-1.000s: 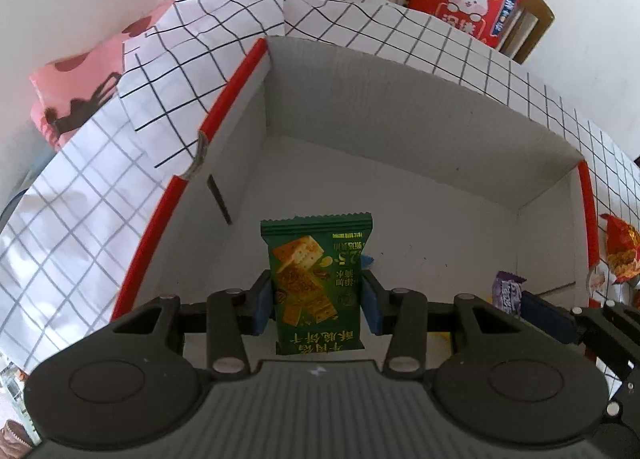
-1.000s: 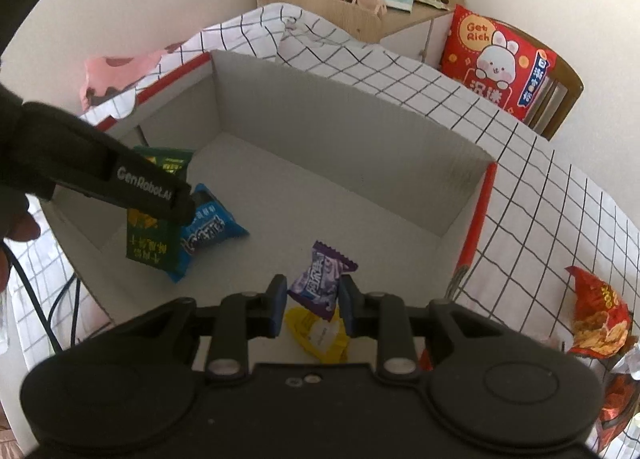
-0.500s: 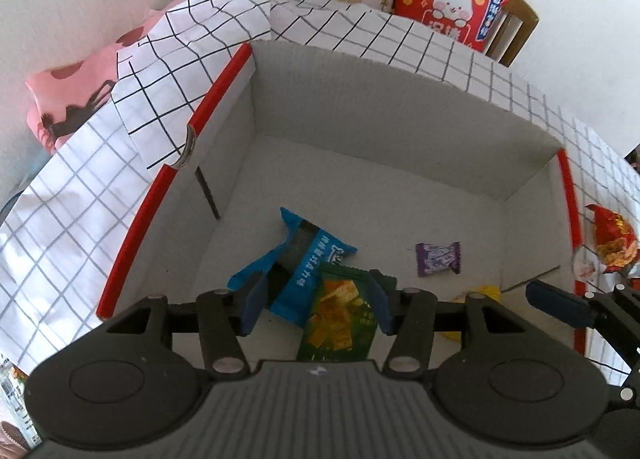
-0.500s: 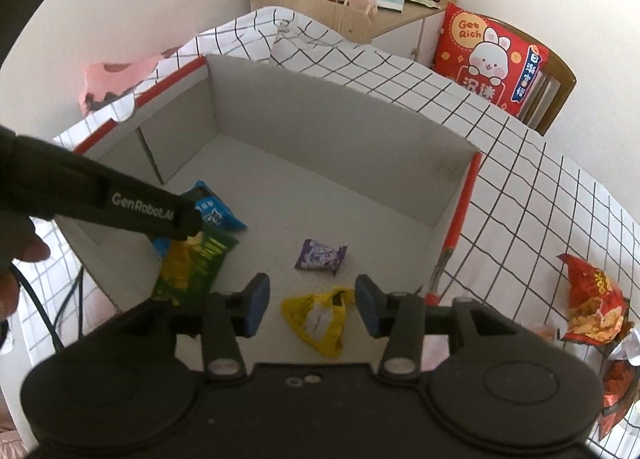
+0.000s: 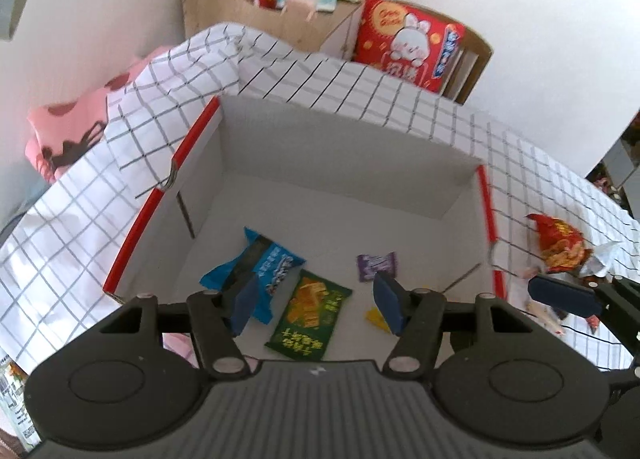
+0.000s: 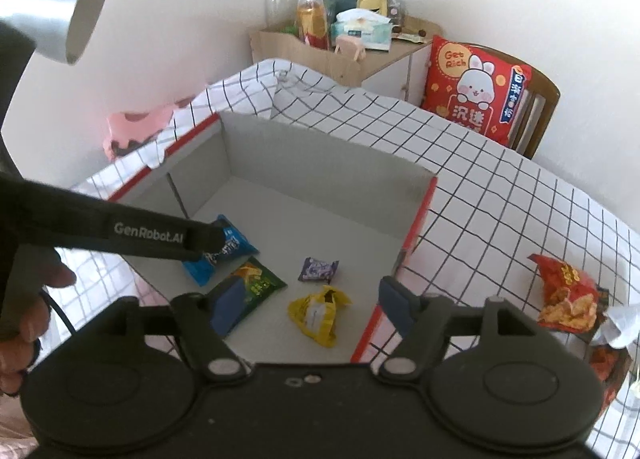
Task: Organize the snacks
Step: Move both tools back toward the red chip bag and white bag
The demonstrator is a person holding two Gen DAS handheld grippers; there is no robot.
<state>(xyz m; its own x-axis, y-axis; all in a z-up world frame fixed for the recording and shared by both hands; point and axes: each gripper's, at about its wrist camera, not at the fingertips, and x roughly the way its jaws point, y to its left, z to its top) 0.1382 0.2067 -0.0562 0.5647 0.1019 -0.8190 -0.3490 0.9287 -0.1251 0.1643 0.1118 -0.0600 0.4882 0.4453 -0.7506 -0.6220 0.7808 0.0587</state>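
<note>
Left gripper [image 5: 316, 305]: we see its blue pads spread apart above the box, nothing between them; its jaws have just been opening.
Right gripper [image 6: 308, 309]: we see it spread wide as well, its jaws just opened further, with no snack pinched between the pads.
Cardboard box [image 6: 320, 163]: an open box with grey inner walls and red-edged side flaps, standing on the tabletop [image 6: 500, 195], which is covered by a white cloth with a black grid.
Green packet [image 5: 310, 315]: we find it lying flat on the box floor, directly below the gap of the left gripper.
Blue packet [image 5: 256, 271]: it lies on the box floor beside the green packet, toward the left wall; one corner seems to touch or overlap the green one.
Purple candy [image 6: 318, 270]: it rests near the middle of the box floor, apart from the other wrappers.
Yellow packet [image 6: 318, 313]: it lies on the box floor close to the near edge, just beside the purple candy, below the right gripper.
Red snack bag [image 6: 568, 295]: it sits outside the box on the tabletop, to the right, well apart from the box contents.
Red cushion [image 6: 476, 91]: we see it propped on a wooden chair beyond the tabletop.
</note>
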